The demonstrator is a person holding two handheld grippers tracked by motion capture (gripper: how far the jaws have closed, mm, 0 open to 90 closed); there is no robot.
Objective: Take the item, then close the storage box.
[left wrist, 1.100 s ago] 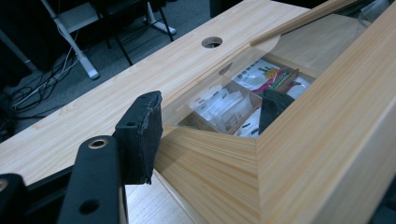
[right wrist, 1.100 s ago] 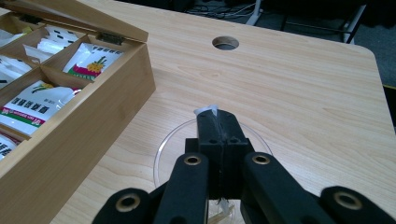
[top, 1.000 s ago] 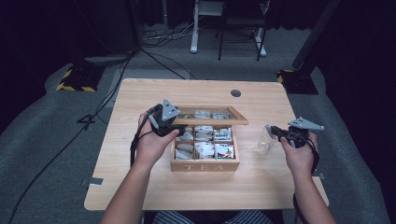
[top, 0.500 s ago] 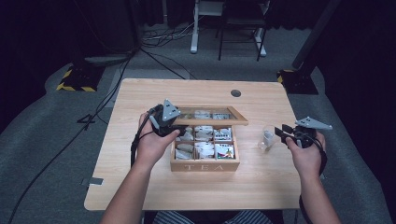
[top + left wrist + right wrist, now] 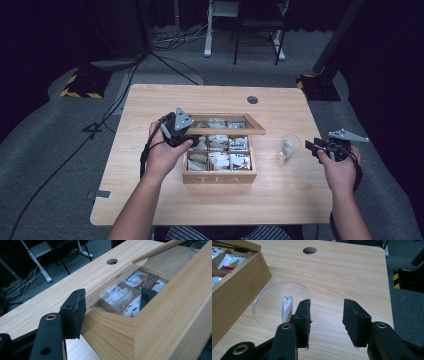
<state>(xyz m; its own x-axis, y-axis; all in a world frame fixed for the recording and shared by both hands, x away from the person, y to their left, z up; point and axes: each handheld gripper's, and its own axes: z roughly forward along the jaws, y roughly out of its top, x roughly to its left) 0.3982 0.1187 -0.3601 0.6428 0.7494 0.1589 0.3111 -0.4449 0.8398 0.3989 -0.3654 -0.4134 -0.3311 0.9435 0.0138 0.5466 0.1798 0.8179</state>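
A wooden tea box (image 5: 219, 172) marked TEA stands mid-table, its compartments full of tea bags. Its glass-paned lid (image 5: 225, 131) is raised, and my left gripper (image 5: 176, 131) is shut on the lid's left frame corner. In the left gripper view the wooden frame (image 5: 150, 322) sits between the jaws of the left gripper (image 5: 112, 297), one of them seen through the pane. A clear glass (image 5: 288, 146) holding a white tea bag (image 5: 286, 305) stands right of the box. My right gripper (image 5: 312, 146) is open and holds nothing, just right of the glass (image 5: 265, 315).
A cable hole (image 5: 252, 99) sits near the table's far edge. The box's side wall (image 5: 234, 287) rises close to the left of the glass. Bare tabletop (image 5: 352, 272) stretches beyond the right gripper (image 5: 327, 306). The floor drops off past the table's right edge.
My right gripper has drawn back to the right, away from the glass. The left gripper and the lid have stayed put.
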